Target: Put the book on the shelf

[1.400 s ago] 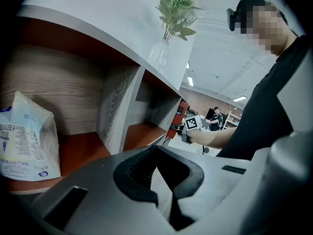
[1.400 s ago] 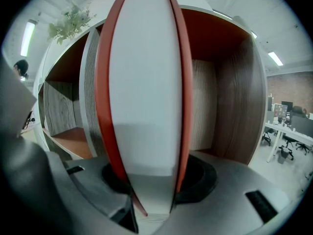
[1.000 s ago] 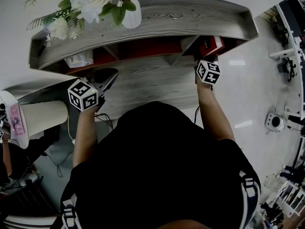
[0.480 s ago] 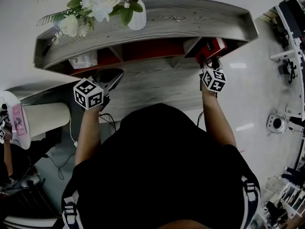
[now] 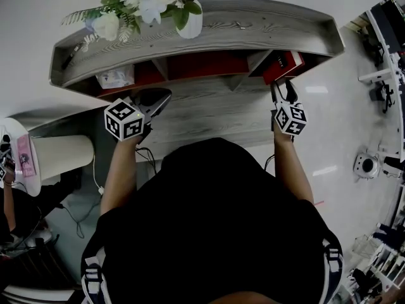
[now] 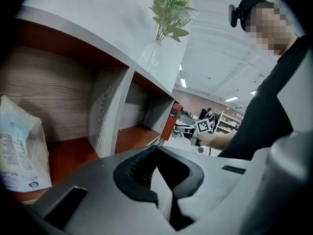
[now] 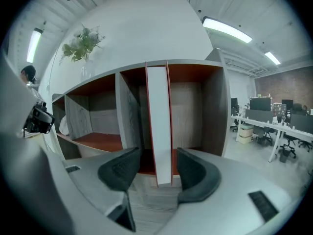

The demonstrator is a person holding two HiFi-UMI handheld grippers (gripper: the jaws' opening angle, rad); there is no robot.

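Observation:
The red-covered book [image 7: 159, 126] stands upright, white page edge toward me, in the rightmost compartment of the grey shelf [image 7: 215, 111] with red insides. My right gripper [image 7: 159, 173] is open, its pads on either side of the book's near edge and clear of it. From the head view, the book [image 5: 283, 66] sits in the shelf [image 5: 253, 24] at the right end, with the right gripper [image 5: 283, 92] just in front. My left gripper [image 5: 155, 100] hovers over the desk by the left compartments. Its jaws [image 6: 156, 146] are shut on nothing.
A vase of white flowers [image 5: 183, 11] stands on the shelf top. A white bag [image 6: 22, 151] sits in a left compartment. The wood-grain desk [image 5: 209, 116] runs below the shelf. A white cylinder [image 5: 60, 154] and cables [image 5: 145, 157] lie at the left.
My right gripper has let go of the book and drawn back from the compartment with its jaws spread. The book stays on the shelf. The left gripper has barely moved.

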